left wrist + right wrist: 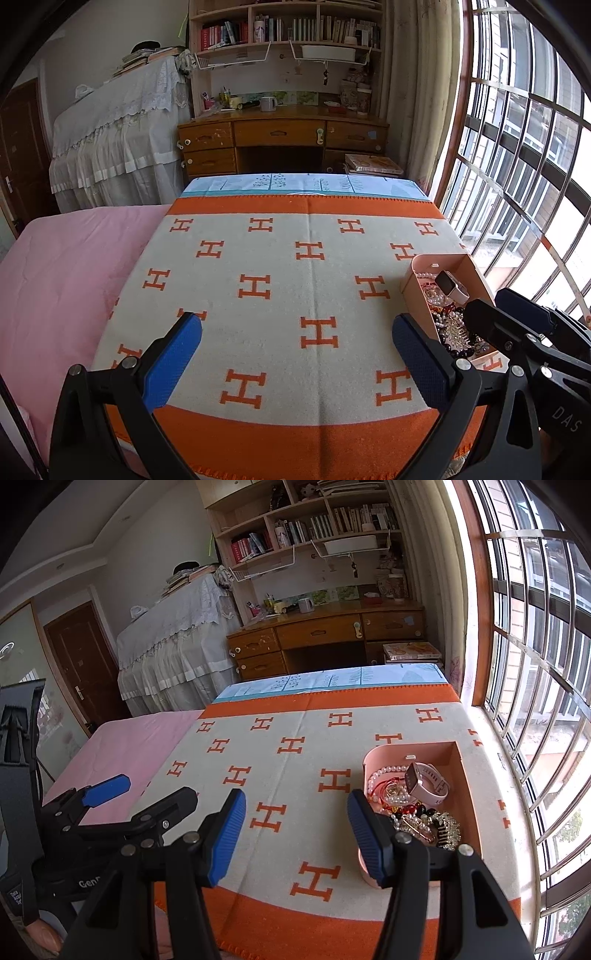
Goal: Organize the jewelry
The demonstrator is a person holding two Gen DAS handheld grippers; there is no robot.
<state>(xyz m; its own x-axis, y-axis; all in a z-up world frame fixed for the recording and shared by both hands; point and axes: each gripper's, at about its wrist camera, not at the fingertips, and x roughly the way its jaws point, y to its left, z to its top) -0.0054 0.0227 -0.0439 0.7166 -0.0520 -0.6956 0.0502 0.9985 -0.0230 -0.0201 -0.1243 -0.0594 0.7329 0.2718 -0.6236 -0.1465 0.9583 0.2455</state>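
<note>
A pink open box [463, 771] sits on the right side of the orange-and-cream H-pattern blanket [295, 768]. It holds a pink smartwatch [426, 782], a pearl strand [388, 771], red and black beads and a gold hair clip [417, 825]. The box also shows in the left wrist view [419, 282], with the watch [452, 286] on top. My left gripper [295, 332] is open and empty above the blanket's middle. My right gripper [295, 805] is open and empty, its right finger just left of the box.
The blanket covers a table beside a pink bed [55, 266] on the left. A barred window [535, 664] runs along the right. A wooden desk [280, 140] with bookshelves and a cloth-covered piano [114, 129] stand at the back.
</note>
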